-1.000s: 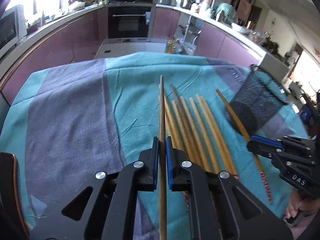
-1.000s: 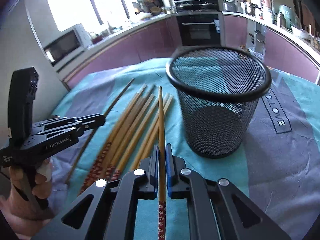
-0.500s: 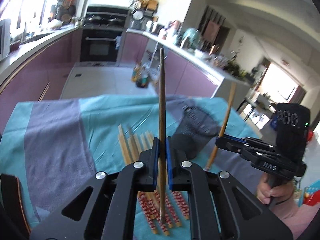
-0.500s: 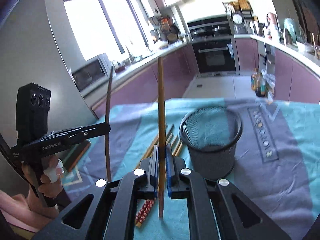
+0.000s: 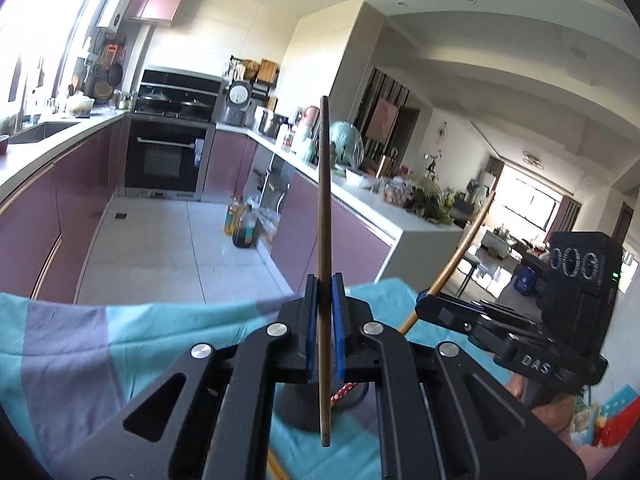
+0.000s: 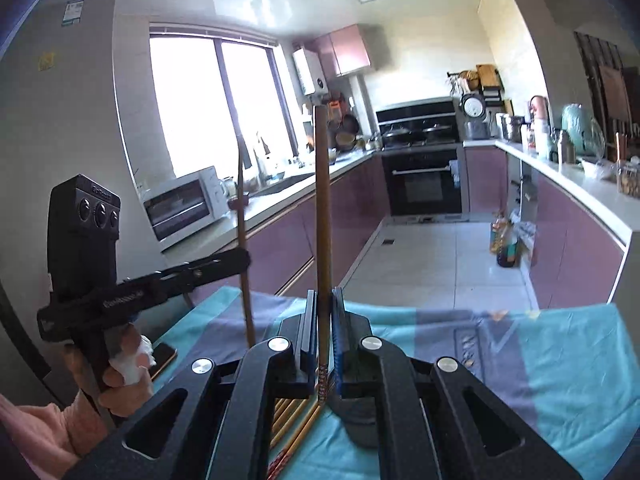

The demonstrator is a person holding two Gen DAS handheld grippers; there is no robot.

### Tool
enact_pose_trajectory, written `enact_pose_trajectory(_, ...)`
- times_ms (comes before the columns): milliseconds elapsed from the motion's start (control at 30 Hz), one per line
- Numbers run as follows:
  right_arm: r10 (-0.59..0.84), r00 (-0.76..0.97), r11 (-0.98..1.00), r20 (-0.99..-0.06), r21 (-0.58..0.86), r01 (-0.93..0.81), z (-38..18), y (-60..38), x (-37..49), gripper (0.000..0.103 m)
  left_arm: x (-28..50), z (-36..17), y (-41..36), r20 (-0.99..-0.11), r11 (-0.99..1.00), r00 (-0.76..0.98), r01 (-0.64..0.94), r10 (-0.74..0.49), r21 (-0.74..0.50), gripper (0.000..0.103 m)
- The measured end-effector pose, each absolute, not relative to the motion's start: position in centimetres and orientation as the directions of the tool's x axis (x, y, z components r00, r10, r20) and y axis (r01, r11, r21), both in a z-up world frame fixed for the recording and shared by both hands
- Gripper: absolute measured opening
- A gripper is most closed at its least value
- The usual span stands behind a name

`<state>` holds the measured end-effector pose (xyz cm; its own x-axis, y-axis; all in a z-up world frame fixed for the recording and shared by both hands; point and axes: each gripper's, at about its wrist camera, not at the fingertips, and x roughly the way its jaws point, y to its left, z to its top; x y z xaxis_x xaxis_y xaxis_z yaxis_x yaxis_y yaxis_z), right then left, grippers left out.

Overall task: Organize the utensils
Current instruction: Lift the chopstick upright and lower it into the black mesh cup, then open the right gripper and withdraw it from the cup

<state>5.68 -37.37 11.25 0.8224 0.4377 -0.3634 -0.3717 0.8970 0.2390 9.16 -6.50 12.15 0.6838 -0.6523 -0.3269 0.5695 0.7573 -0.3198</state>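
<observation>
1. I'm mid-carry: my left gripper (image 5: pixel 323 334) has its jaws clenched on a dark chopstick (image 5: pixel 323 216), standing upright between them with its lower tip hanging free below.
2. My right gripper (image 6: pixel 323 340) is clamped on a patterned chopstick (image 6: pixel 322 220), also upright, flowered end down.
3. The mesh cup (image 6: pixel 356 416) sits low, just under my right jaws and mostly hidden; the loose chopsticks (image 6: pixel 292 420) lie on the cloth-covered surface (image 6: pixel 560 360) below-left of them.
4. Next, I judge, each tip must be lined up over the cup's mouth and lowered before I let go.
5. Against a second ago: both sticks pointed flat along the cloth; now they're lifted, tilted vertical, and the cup has slid beneath my jaws.
</observation>
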Motion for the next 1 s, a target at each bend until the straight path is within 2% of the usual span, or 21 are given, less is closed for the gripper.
enact_pose_trajectory(133, 0.409, 0.831, 0.911, -0.377, 0.221, -0.347, 11.0, -37.7, 7.0, 0.006, 11.1, 11.5, -8.7, -0.31, 0.766, 0.703, 0.553, -0.64, -0.327, 0.008)
enact_pose_trajectory(300, 0.375, 0.808, 0.927, -0.455, 0.19, -0.323, 8.7, -37.3, 8.9, 0.006, 13.1, 9.4, -11.6, -0.32, 0.787, 0.721, 0.531, -0.614, -0.314, 0.008)
enact_pose_trajectory(533, 0.373, 0.729, 0.927, -0.575, 0.203, -0.314, 5.5, -36.7, 10.8, 0.006, 13.8, 4.8, -14.9, -0.428, 0.818, 0.701, 0.529, -0.571, -0.227, 0.008)
enact_pose_trajectory(700, 0.356, 0.701, 0.934, -0.619, 0.206, -0.292, 3.8, -36.1, 11.5, 0.008, 14.5, 2.9, -16.0, -0.498, 0.831, 0.678, 0.523, -0.54, -0.189, 0.008)
enact_pose_trajectory(767, 0.351, 0.699, 0.936, -0.623, 0.211, -0.282, 3.6, -36.0, 12.0, 0.008, 14.8, 2.0, -15.7, -0.504, 0.841, 0.688, 0.513, -0.522, -0.172, 0.011)
enact_pose_trajectory(833, 0.345, 0.702, 0.939, -0.623, 0.216, -0.269, 3.4, -36.0, 12.4, 0.009, 14.5, 1.9, -15.7, -0.503, 0.846, 0.696, 0.509, -0.513, -0.16, 0.027)
enact_pose_trajectory(900, 0.345, 0.706, 0.938, -0.619, 0.224, -0.262, 3.2, -36.1, 12.6, 0.012, 14.3, 1.9, -15.3, -0.49, 0.85, 0.708, 0.505, -0.509, -0.152, 0.035)
enact_pose_trajectory(1000, 0.34, 0.716, 0.94, -0.609, 0.223, -0.256, 3.2, -36.0, 12.2, 0.015, 13.7, 2.5, -14.3, -0.471, 0.855, 0.725, 0.498, -0.502, -0.146, 0.04)
